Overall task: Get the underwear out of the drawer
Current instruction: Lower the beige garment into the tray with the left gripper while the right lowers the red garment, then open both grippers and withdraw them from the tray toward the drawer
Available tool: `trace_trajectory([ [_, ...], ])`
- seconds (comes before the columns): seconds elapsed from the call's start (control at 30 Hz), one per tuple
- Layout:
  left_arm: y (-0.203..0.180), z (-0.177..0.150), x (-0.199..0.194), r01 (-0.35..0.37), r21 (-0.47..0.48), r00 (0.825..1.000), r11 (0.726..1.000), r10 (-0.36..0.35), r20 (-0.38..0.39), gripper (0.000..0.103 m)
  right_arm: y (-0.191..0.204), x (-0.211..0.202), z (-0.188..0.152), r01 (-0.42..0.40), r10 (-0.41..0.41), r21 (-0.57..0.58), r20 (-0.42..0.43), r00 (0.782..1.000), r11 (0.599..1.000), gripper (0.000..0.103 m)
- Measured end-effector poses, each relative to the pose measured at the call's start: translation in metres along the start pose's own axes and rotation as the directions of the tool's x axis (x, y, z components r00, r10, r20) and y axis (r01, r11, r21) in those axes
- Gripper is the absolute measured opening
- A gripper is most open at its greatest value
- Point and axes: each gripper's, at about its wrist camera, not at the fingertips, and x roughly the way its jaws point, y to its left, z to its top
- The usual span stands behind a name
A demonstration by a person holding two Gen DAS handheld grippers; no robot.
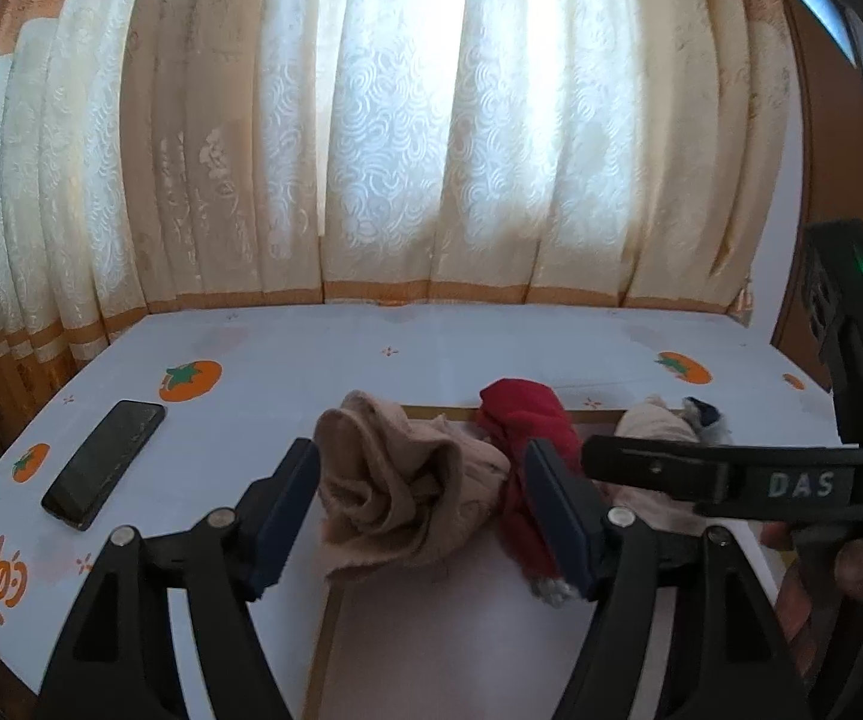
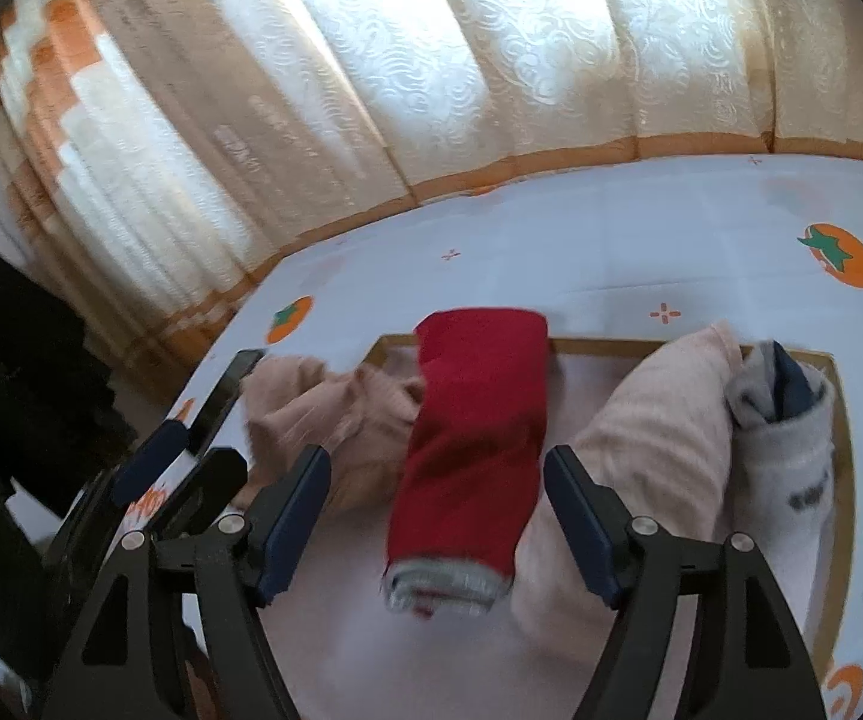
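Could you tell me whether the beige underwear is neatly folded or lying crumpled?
Crumpled. The beige underwear lies bunched in loose twists across the drawer's left rim, between the open left gripper fingers, which do not press it.

The left gripper (image 1: 422, 516) is built of matte black plastic: 2 angular arms with triangular cut-outs run forward, each jointed by 2 round silver pins. Its fingers (image 1: 287, 516) end in flat, dark navy rectangular pads. The right gripper (image 2: 437, 522) has the same make, with black linkage arms, silver pivot pins and navy pads (image 2: 581, 522). Seen from the left wrist, the right gripper's long black body carries pale grey letters "DAS" on its side, a small screw head further along, and a blocky black housing above with a lit green lamp. A bare hand (image 1: 851, 564) wraps its grip; no sleeve shows.
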Motion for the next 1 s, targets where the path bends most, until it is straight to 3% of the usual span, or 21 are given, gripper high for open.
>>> trace_trajectory([
  [0.27, 0.013, -0.019, -0.050, 0.040, -0.015, 0.999, 0.999, -0.039, 0.036, 0.074, 0.020, -0.042, -0.039, -0.062, 0.064, -0.129, 0.010, 0.998, 0.990, 0.076],
  [0.4, 0.019, -0.033, -0.071, 0.043, -0.016, 0.998, 0.999, -0.042, 0.047, 0.078, 0.039, -0.061, -0.071, -0.072, 0.078, -0.257, 0.011, 0.997, 0.964, 0.076],
  [0.53, 0.029, -0.051, -0.093, 0.036, -0.037, 0.998, 0.999, -0.034, 0.056, 0.094, 0.059, -0.080, -0.104, -0.080, 0.096, -0.406, 0.018, 0.995, 0.910, 0.076],
  [0.7, 0.037, -0.072, -0.109, 0.027, -0.039, 0.999, 0.999, -0.025, 0.035, 0.095, 0.078, -0.089, -0.145, -0.110, 0.115, -0.539, -0.025, 0.993, 0.835, 0.076],
  [1.0, 0.054, -0.113, -0.123, 0.004, -0.070, 1.000, 0.998, -0.006, -0.023, 0.095, 0.091, -0.074, -0.207, -0.116, 0.052, -0.720, -0.110, 0.993, 0.685, 0.075],
])
